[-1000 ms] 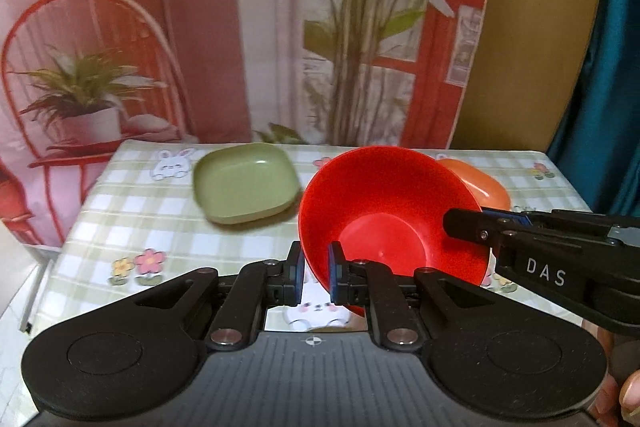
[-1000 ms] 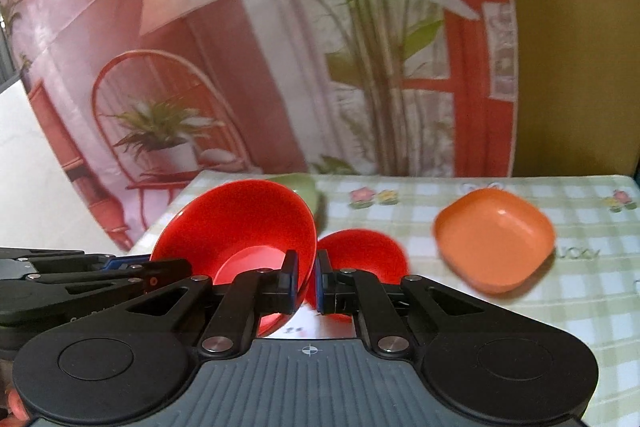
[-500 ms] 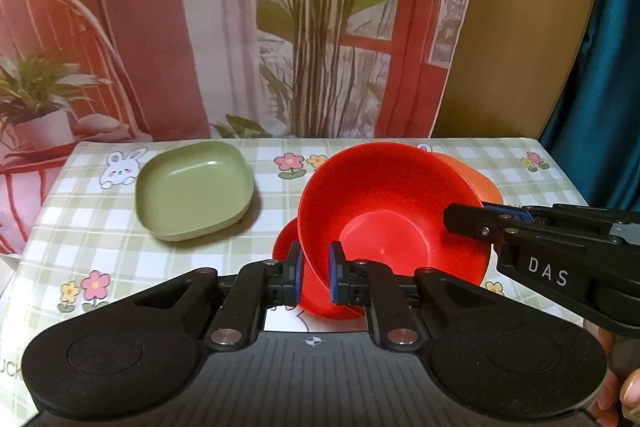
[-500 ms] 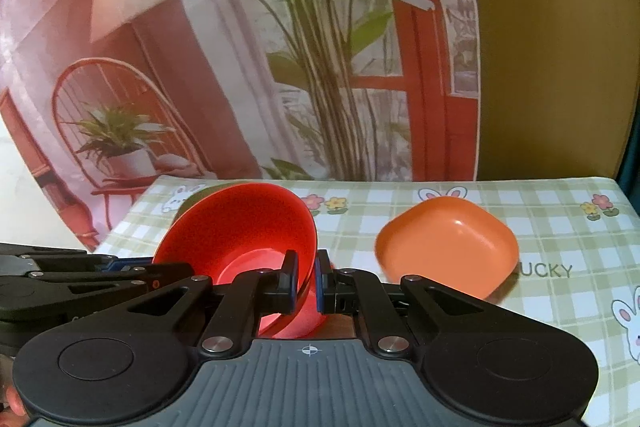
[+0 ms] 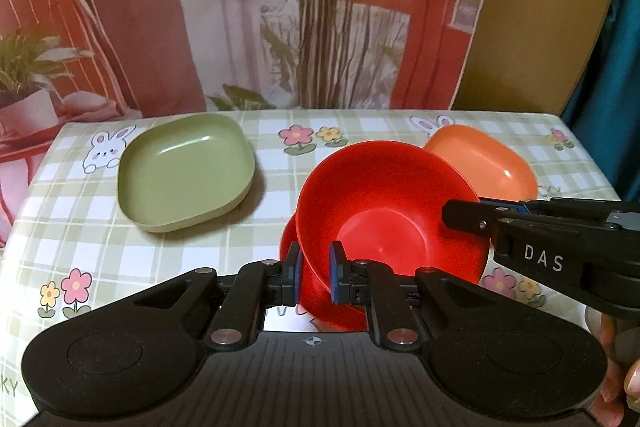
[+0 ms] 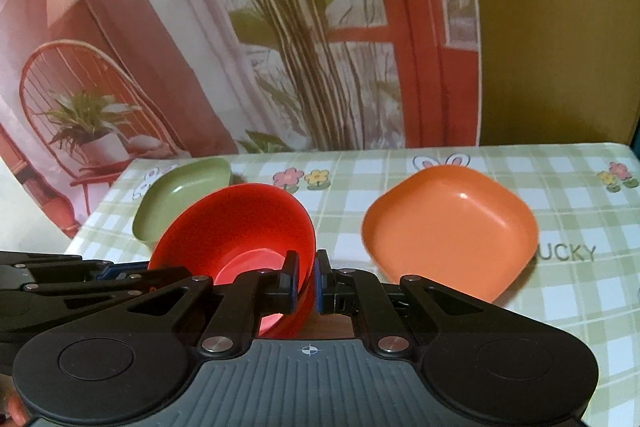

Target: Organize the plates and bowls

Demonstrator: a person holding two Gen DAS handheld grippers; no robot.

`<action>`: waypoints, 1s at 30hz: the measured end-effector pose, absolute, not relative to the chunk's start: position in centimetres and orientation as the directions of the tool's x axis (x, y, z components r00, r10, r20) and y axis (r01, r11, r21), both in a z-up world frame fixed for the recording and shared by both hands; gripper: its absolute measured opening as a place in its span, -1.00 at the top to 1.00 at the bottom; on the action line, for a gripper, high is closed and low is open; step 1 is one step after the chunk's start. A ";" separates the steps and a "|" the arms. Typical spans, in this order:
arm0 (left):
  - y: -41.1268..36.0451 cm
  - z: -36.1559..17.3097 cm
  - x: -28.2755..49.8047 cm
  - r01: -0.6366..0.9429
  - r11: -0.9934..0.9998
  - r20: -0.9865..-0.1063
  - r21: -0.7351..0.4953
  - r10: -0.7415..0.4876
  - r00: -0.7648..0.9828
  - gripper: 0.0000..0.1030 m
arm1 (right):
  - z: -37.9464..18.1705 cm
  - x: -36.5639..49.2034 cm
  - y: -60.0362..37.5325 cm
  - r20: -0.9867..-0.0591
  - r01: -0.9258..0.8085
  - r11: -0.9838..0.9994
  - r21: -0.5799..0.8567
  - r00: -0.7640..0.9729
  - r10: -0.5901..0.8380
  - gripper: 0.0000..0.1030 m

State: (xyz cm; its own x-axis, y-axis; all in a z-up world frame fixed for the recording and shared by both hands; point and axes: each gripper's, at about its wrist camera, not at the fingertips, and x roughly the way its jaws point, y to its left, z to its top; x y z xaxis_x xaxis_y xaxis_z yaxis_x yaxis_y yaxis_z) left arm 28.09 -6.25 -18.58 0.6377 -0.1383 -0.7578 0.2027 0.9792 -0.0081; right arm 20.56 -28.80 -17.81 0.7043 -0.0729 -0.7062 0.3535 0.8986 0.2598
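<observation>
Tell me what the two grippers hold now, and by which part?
Both hold one red bowl by its rim: left gripper at the near edge, right gripper at the opposite edge.

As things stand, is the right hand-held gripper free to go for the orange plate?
Probably not: the right hand-held gripper is shut on the red bowl, though the orange plate lies uncovered beside it.

Both wrist cameras sit close behind their own fingers, angled down across the checked tablecloth (image 5: 168,259) toward a printed backdrop (image 6: 200,27). They share the red bowl (image 5: 384,211), green plate (image 6: 176,195) and orange plate (image 6: 448,227), seen from opposite sides.
</observation>
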 end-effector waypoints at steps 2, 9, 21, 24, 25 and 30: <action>-6.1 -18.8 28.3 0.198 0.980 -0.761 -0.002 -0.130 0.635 0.72 | -18.3 21.0 -28.5 -0.713 0.350 0.900 0.261 0.698 -0.065 0.86; -6.3 -19.1 28.5 0.201 0.979 -0.755 0.041 -0.101 0.647 0.72 | -19.1 22.2 -28.1 -0.730 0.349 0.903 0.253 0.681 -0.059 0.86; -6.5 -19.4 28.9 0.183 0.980 -0.759 0.073 -0.064 0.648 0.71 | -19.7 22.9 -27.7 -0.737 0.335 0.913 0.233 0.674 -0.059 0.86; -6.4 -19.4 28.9 0.173 0.982 -0.758 0.077 -0.055 0.650 0.72 | -19.7 23.0 -27.6 -0.735 0.330 0.916 0.226 0.675 -0.062 0.86; -6.4 -19.4 28.9 0.171 0.982 -0.758 0.077 -0.054 0.650 0.72 | -19.7 23.1 -27.5 -0.735 0.330 0.917 0.224 0.675 -0.063 0.86; -6.4 -19.6 28.8 0.174 0.982 -0.759 0.077 -0.055 0.648 0.69 | -19.7 23.2 -27.3 -0.738 0.327 0.922 0.209 0.672 -0.071 0.86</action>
State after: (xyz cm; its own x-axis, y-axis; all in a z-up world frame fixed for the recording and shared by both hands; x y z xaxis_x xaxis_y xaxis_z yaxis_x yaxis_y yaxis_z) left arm 28.82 -6.39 -19.64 0.6482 -0.0554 -0.7595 0.1737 0.9818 0.0766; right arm 23.23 -27.26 -19.71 0.6716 -0.0709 -0.7376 0.3266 0.9218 0.2087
